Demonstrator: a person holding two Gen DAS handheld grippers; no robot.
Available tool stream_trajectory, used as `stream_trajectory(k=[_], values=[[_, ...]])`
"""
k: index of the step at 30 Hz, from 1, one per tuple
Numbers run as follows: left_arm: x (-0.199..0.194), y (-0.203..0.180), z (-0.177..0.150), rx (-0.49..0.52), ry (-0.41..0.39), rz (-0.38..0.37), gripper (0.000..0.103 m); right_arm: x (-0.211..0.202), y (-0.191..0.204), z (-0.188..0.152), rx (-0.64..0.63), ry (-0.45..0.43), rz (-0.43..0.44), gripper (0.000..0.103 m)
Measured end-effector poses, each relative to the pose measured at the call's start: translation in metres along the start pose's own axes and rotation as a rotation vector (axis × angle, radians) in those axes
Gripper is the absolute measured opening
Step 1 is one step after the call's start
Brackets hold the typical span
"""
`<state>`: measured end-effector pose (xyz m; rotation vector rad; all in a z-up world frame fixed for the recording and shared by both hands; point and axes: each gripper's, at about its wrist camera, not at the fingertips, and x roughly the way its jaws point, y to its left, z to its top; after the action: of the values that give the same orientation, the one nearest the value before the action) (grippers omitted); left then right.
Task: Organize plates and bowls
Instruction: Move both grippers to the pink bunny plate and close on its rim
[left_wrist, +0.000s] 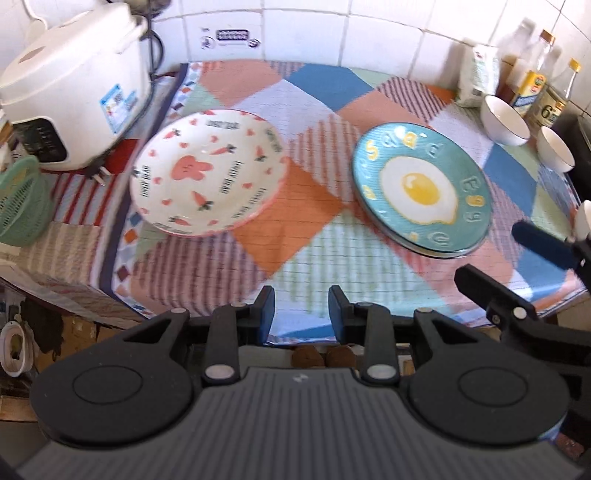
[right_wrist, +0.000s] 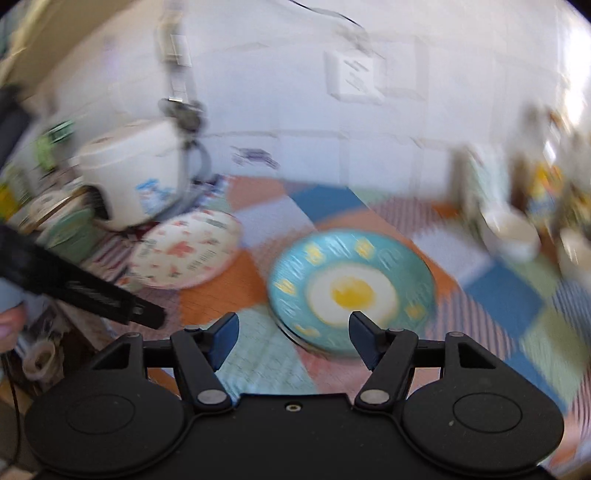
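The left gripper (left_wrist: 301, 314) hangs over the near edge of the quilted surface (left_wrist: 314, 258), fingers narrow and empty; the right gripper (right_wrist: 293, 338) has fingers wide and empty. The teal egg plate (left_wrist: 421, 188) rests on another plate, apparently stacked, the carrot plate (left_wrist: 207, 173) apart, two white bowls (left_wrist: 504, 120) at the back
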<state>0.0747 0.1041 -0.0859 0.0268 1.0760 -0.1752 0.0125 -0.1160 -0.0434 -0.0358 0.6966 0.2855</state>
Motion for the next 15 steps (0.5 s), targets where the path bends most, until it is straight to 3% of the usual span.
stream_trajectory(k=[8, 10, 15], values=[[0.003, 0.061, -0.006, -0.021, -0.052, 0.026, 0.031, 0.024, 0.041, -0.004, -0.137, -0.118, 0.021, 0.083], [0.007, 0.077, -0.003, -0.041, -0.065, 0.016, 0.031, 0.028, 0.039, -0.005, -0.079, -0.159, 0.091, 0.084], [0.024, 0.104, 0.008, -0.074, -0.102, 0.026, 0.031, 0.055, 0.041, 0.001, 0.023, -0.137, 0.174, 0.084]])
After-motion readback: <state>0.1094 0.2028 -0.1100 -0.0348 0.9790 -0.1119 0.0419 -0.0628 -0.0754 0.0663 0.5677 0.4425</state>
